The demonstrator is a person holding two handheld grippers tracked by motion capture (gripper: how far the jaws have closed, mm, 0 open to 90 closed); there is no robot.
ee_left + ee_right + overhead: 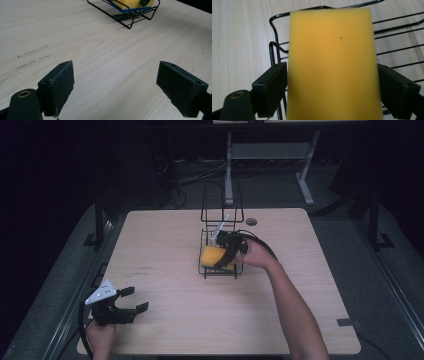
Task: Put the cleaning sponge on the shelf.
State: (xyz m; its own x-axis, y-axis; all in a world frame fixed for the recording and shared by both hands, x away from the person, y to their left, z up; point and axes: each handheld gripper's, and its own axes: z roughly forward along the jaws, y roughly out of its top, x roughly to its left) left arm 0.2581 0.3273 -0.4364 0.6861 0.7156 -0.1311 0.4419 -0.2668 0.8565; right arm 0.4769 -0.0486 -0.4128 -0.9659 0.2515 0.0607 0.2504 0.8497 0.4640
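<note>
Best to keep the right tongs clamped squarely on the yellow sponge and move it level over the black wire rack, clear of the rim. Soft, flat-faced, blue-backed, sitting in the rack mid-desk. Left tongs gaping, empty, near the desk's front-left corner.

Sponge bottom cut off; hides rack floor beneath.

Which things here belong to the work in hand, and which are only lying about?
In the work:
- yellow sponge
- black wire rack
- right hand-held gripper, jaws against the sponge's sides

Lying about:
- left hand-held gripper, open, idle near the table's front edge
- round grommet in the table
</note>
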